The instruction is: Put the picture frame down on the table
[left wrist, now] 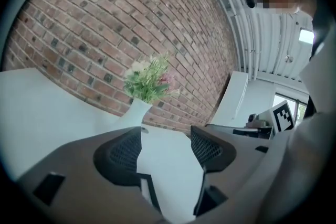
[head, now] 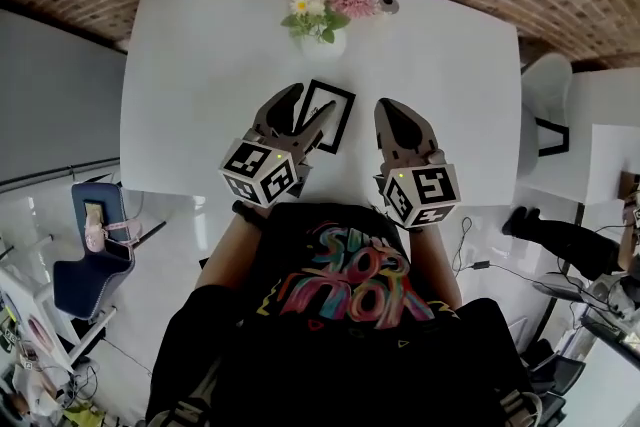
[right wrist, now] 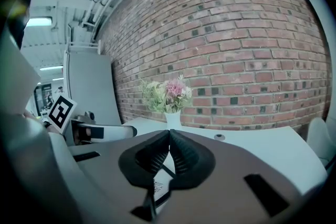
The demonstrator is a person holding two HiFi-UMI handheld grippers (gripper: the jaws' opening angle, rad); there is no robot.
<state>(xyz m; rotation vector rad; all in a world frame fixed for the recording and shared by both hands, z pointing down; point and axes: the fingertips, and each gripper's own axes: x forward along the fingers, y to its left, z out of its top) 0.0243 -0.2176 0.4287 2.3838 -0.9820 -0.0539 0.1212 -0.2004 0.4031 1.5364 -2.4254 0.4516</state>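
Note:
The black picture frame (head: 338, 105) lies flat on the white table (head: 200, 65), just in front of the person. My left gripper (head: 314, 98) is open, with its jaws spread over the frame's left edge and nothing pinched between them. In the left gripper view a corner of the frame (left wrist: 146, 189) shows low between the open jaws of that gripper (left wrist: 165, 144). My right gripper (head: 386, 105) hovers just right of the frame, shut and empty. In the right gripper view its closed jaws (right wrist: 169, 136) hide most of the frame; a sliver of the frame (right wrist: 157, 186) shows below them.
A white vase of flowers (head: 322, 0) stands at the table's far middle, with a small round object (head: 388, 5) beside it. The brick wall runs behind the table. A blue chair (head: 95, 255) is at the near left and a white chair (head: 545, 85) at the right.

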